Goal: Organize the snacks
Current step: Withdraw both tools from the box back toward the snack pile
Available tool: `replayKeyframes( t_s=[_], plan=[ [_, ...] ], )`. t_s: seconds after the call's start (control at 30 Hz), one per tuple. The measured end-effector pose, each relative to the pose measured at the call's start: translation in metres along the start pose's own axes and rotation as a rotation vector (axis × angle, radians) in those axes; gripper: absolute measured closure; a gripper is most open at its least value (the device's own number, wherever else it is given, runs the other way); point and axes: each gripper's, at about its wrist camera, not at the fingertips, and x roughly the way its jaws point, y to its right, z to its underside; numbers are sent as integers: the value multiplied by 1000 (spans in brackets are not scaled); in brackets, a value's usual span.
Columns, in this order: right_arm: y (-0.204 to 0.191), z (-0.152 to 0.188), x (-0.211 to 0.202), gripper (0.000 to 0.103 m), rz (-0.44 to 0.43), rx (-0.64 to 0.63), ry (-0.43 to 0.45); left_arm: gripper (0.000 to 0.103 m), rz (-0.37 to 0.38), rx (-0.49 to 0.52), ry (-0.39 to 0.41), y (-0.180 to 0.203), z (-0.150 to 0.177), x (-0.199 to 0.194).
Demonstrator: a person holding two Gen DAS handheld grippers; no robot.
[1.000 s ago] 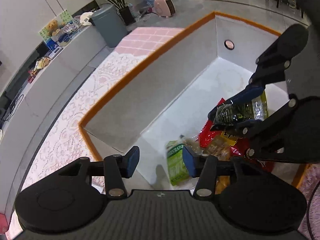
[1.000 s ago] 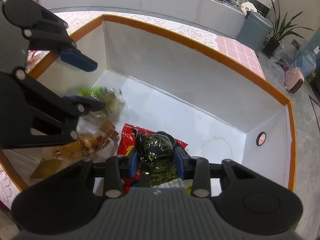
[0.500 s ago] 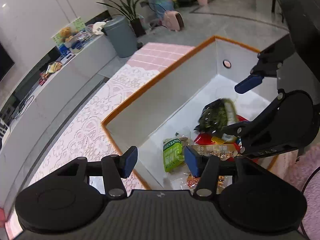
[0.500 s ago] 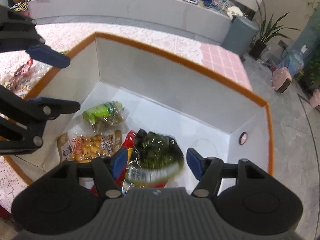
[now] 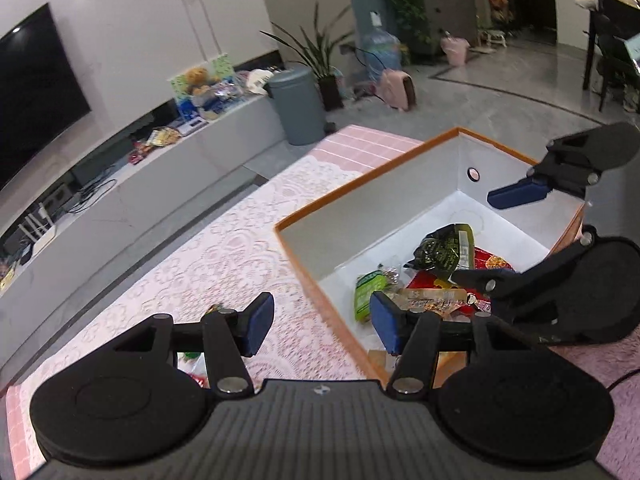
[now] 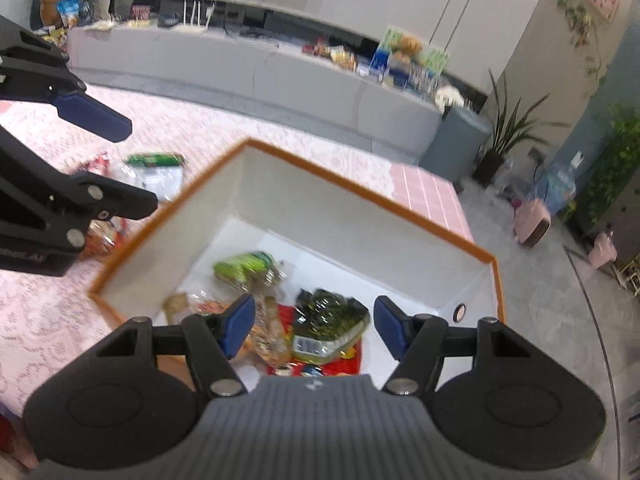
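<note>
A white box with an orange rim [image 5: 360, 184] [image 6: 360, 196] stands on the lace cloth. Inside it lie a dark green packet [image 5: 444, 248] [image 6: 328, 312], a light green packet [image 5: 366, 292] [image 6: 244, 264], a clear packet of nuts [image 5: 432, 294] [image 6: 272, 328] and a red bag [image 6: 348, 360]. My right gripper [image 6: 315, 330] [image 5: 500, 236] hovers open above the box, clear of the dark green packet. My left gripper [image 5: 322, 326] [image 6: 132, 164] hangs open and empty over the box's near left corner. More snack packets [image 6: 156, 168] lie on the cloth left of the box.
A pink lace tablecloth [image 5: 224, 256] covers the table. Behind it runs a long grey cabinet [image 6: 260, 76] with boxes and packets on top. A grey bin [image 5: 296, 108] and a potted plant [image 6: 504, 148] stand on the floor past the table's end.
My right gripper has opened and the dark green packet has dropped into the box. Both grippers have risen and drawn back from the box.
</note>
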Motion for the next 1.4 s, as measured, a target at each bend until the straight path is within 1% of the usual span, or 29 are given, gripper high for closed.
replayKeyframes(
  t_s=[0.17,0.33,0.5,0.67,0.77,0.87,1.0,1.13,1.2,1.3,1.33,1.37,1.4],
  plan=[
    [-30,1,-19,38,-23,15,67,37,-33,-56,20,-10,16,-19],
    [-62,4,-30,38,-42,5,108,37,-74,-116,19,-25,37,-31],
    [-92,9,-36,38,-87,-3,133,37,-74,-196,1,-41,67,-37],
    [-115,12,-35,38,-132,-14,137,37,-75,-284,-3,-58,101,-43],
    [-129,15,-34,38,-152,-30,146,37,-99,-329,-14,-67,119,-43],
    [-140,14,-31,38,-173,-53,160,37,-123,-361,4,-75,133,-46],
    [-155,17,-28,38,-177,-73,183,37,-116,-418,2,-87,146,-46],
    [-165,12,-23,38,-212,-68,190,37,-125,-468,-16,-97,157,-43],
    [-170,8,-20,38,-224,-74,199,37,-132,-480,-22,-102,161,-40],
    [-180,4,-16,38,-228,-111,247,37,-149,-480,-31,-106,166,-37],
    [-184,3,-14,38,-221,-130,259,37,-150,-488,-39,-109,167,-36],
    [-187,2,-11,33,-211,-143,261,37,-129,-500,-48,-113,168,-34],
    [-190,0,-8,21,-206,-154,263,38,-93,-517,-52,-118,170,-32]
  ],
)
